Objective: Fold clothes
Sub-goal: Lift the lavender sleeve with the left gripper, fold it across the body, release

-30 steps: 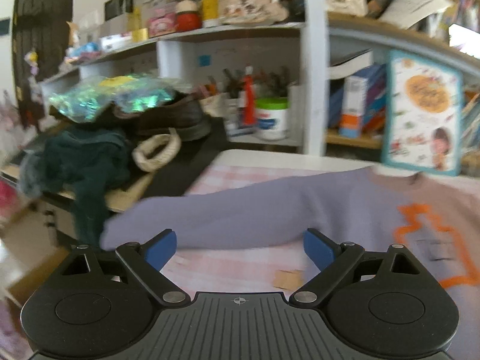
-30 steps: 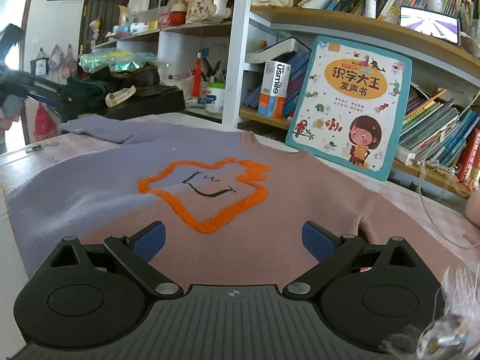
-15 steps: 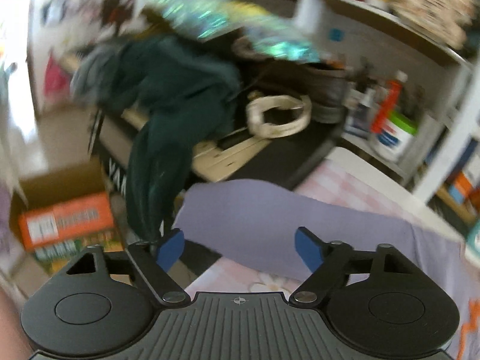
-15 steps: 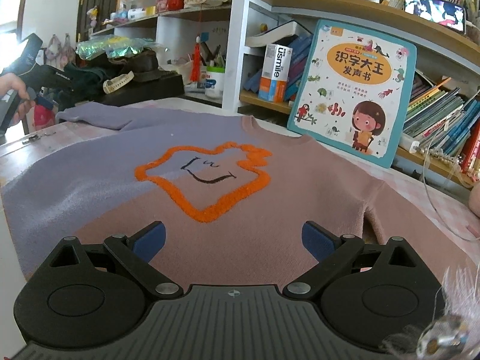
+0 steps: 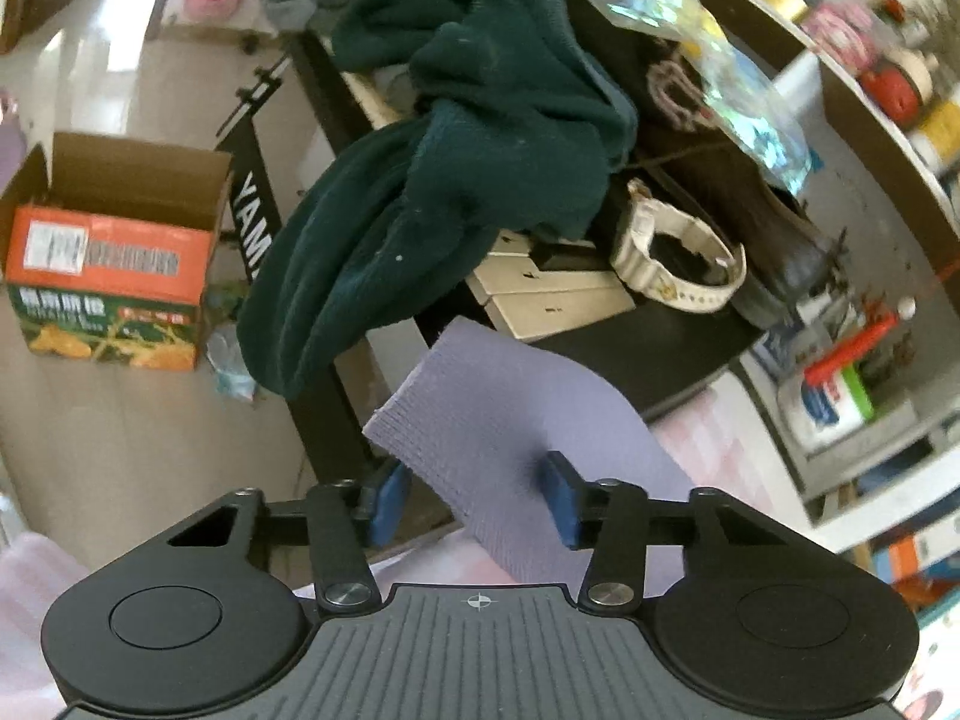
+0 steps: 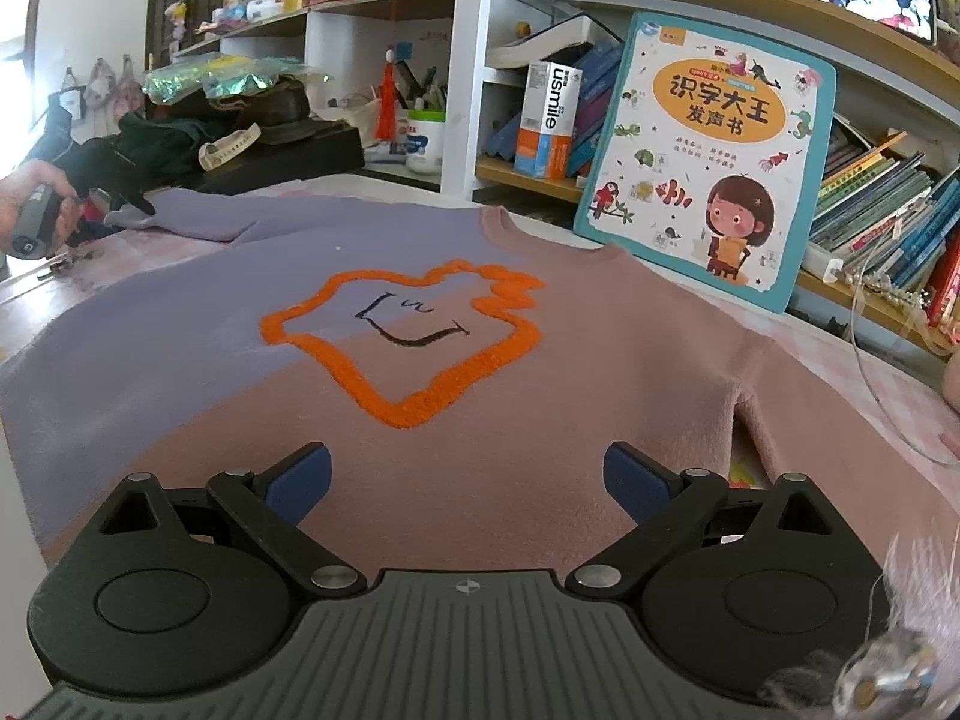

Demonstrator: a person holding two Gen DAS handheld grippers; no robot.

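Sleeve (image 5: 510, 420) between closing left hand-held gripper (image 5: 474, 495) pads.

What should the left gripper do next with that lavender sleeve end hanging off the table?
Probably finish closing. The left gripper has been closing with the lavender knit sleeve cuff between its blue pads, but a gap shows, so the cuff seems not yet pinched.

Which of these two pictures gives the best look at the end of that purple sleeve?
The left wrist view: the sleeve cuff fills the middle, sticking up between the closing blue fingers of the left gripper, ribbing visible. The right wrist view shows the same cuff only small and far off at the table's edge, beside the hand.
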